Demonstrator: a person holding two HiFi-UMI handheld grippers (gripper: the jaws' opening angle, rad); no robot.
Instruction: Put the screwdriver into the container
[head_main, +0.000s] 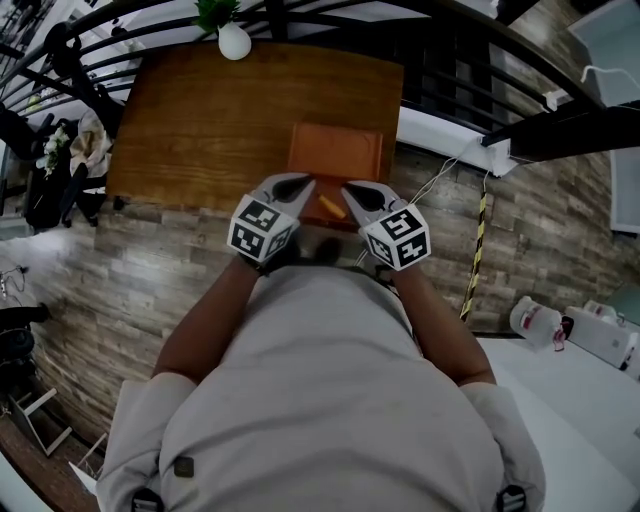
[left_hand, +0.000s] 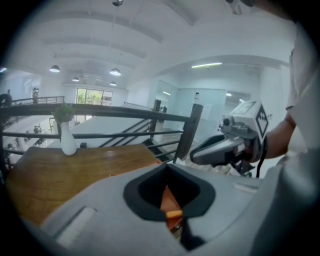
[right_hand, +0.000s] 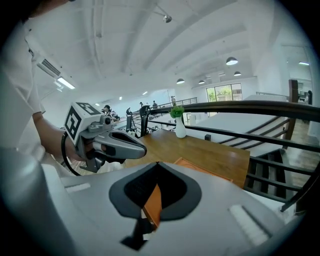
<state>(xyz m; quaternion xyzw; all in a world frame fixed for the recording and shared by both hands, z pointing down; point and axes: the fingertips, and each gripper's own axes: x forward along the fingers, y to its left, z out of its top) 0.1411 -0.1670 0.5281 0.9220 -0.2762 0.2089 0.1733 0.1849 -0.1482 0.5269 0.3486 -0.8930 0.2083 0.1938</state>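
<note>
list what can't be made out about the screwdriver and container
- Screwdriver: head view, only an orange stub shows between the left tool and right tool; rest hidden.
- Container: head view, near edge behind the tools; depth unclear.
- Both gripper views: each tool's own body covers what lies below.

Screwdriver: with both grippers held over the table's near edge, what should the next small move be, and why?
Probably open the right gripper and lower it toward the screwdriver. Both it and the left gripper are shut and empty. The orange handle lies between their tips at the near edge of the container. I cannot tell whether it is already inside.
</note>
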